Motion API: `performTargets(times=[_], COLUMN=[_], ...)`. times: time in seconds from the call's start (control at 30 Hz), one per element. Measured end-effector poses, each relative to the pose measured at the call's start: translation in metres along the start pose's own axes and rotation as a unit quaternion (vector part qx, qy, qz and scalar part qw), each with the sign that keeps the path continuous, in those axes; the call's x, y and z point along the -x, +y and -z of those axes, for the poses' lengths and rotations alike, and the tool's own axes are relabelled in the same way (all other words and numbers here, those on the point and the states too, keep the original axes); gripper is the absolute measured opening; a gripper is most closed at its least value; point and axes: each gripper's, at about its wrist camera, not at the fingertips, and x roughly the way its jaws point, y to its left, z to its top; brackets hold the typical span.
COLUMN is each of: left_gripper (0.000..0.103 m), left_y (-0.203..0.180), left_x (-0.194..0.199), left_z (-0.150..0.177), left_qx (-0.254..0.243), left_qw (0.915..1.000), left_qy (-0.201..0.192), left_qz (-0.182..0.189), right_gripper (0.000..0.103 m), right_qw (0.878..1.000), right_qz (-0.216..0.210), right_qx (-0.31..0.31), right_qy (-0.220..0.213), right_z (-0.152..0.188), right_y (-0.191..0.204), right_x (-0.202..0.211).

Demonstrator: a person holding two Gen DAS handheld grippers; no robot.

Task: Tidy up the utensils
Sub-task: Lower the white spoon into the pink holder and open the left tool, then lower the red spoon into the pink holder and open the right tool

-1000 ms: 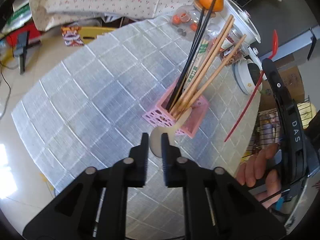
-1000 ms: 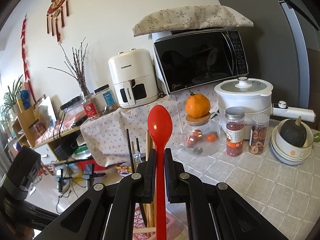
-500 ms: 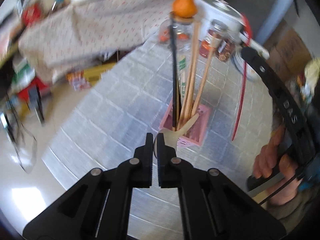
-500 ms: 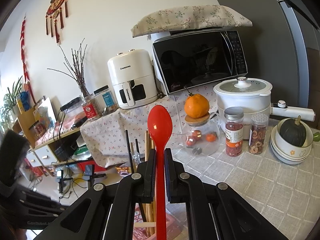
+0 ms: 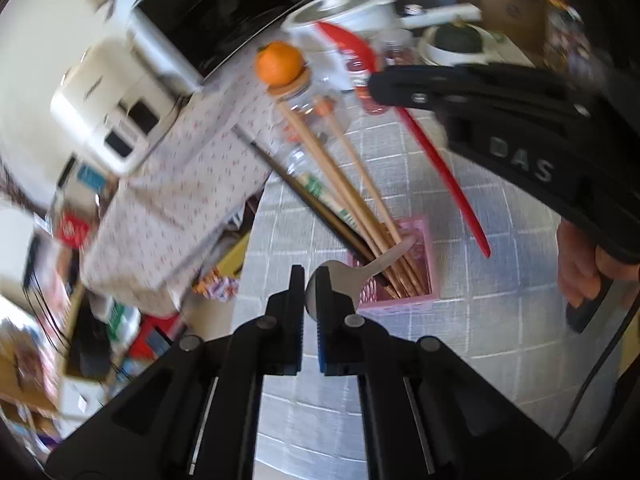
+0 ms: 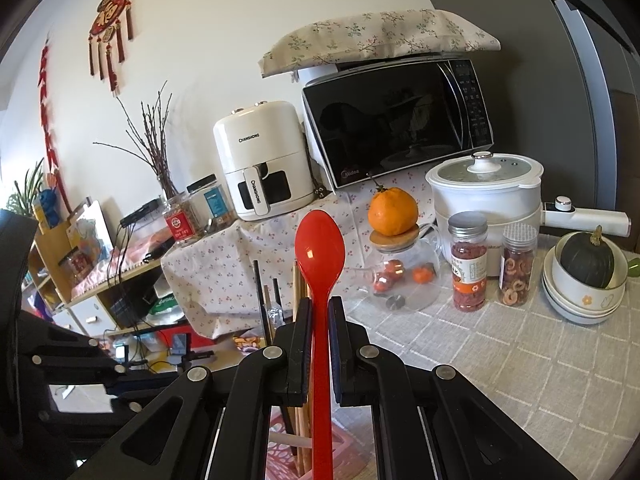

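The red spoon point(image 6: 320, 256) is glossy plastic with a bright highlight on its bowl. At seven o'clock from it stand matt wooden chopsticks point(image 5: 360, 200) in a pink plastic lattice basket point(image 5: 420, 300). Woven grey checked cloth covers the table point(image 6: 520, 360). Toward two o'clock, a clear glass jar point(image 6: 404, 276) carries a wooden lid.

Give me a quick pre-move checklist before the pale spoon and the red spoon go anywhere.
1. Left gripper shut on pale spoon bowl: ok.
2. Pale spoon handle clear of pink basket: not ok, it reaches in among the chopsticks.
3. Right gripper shut on red spoon: ok.
4. Red spoon above basket: ok.
5. Basket steady on tablecloth: cannot tell.
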Motion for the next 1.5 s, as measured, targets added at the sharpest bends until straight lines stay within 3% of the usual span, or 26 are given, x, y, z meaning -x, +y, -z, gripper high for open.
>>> performTargets(times=[0.1,0.27,0.47,0.57,0.67,0.8,0.83,0.87,0.93,0.97,1.1,1.2,1.27,1.37,1.43,1.5], left_gripper=[0.006,0.006,0.005,0.005,0.006,0.006,0.008,0.019,0.038,0.041,0.042,0.042,0.042,0.042,0.042,0.042], left_y=[-0.012,-0.02,-0.022,-0.029,-0.022,0.014,0.024,0.035,0.062,0.075,0.106,0.112,0.115,0.118,0.121,0.122], left_x=[0.003,0.009,0.01,0.005,0.007,0.019,0.021,0.021,0.022,0.02,0.0,-0.025,-0.037,-0.044,-0.048,-0.048], left_z=[-0.001,0.001,-0.006,-0.013,-0.015,-0.013,-0.01,-0.006,0.008,0.016,0.051,0.075,0.087,0.1,0.102,0.103], left_qx=[-0.065,-0.141,-0.182,-0.174,-0.139,-0.015,0.021,0.059,0.166,0.216,0.355,0.402,0.419,0.434,0.436,0.429], left_qw=[0.9974,0.9897,0.983,0.9845,0.99,0.9987,0.9982,0.996,0.9804,0.9671,0.9134,0.8874,0.8773,0.8694,0.8678,0.8713], left_qy=[-0.016,-0.017,-0.022,-0.021,-0.022,-0.021,-0.017,-0.012,0.001,0.009,0.045,0.083,0.102,0.113,0.116,0.115], left_qz=[-0.024,-0.014,-0.01,-0.009,0.015,0.044,0.054,0.065,0.107,0.134,0.194,0.209,0.211,0.207,0.209,0.209], right_gripper=[0.008,0.008,0.008,0.008,0.008,0.008,0.008,0.008,0.008,0.008,0.008,0.008,0.008,0.008,0.008,0.008], right_qw=[1.0,1.0,1.0,1.0,1.0,1.0,1.0,1.0,0.999,0.999,0.996,0.995,0.993,0.989,0.987,0.986], right_qz=[0.0,0.0,-0.002,-0.001,0.0,0.0,0.0,0.0,0.003,0.007,0.027,0.045,0.06,0.079,0.087,0.093], right_qx=[-0.004,-0.005,-0.012,-0.009,-0.008,-0.011,-0.013,-0.014,-0.015,-0.013,-0.004,0.004,0.013,-0.001,-0.013,-0.015], right_qy=[0.0,-0.001,-0.006,-0.005,-0.007,-0.013,-0.019,-0.024,-0.042,-0.052,-0.083,-0.091,-0.1,-0.124,-0.133,-0.138], right_z=[0.0,-0.001,-0.001,0.0,0.002,0.004,0.005,0.006,0.007,0.007,0.013,0.021,0.029,0.039,0.046,0.052], right_y=[-0.003,-0.004,-0.009,-0.009,-0.009,-0.009,-0.007,-0.006,-0.001,0.002,0.012,0.017,0.02,0.017,0.014,0.015], right_x=[0.001,0.001,0.007,0.009,0.008,0.006,0.005,0.004,0.002,0.001,-0.008,-0.019,-0.027,-0.029,-0.03,-0.032])
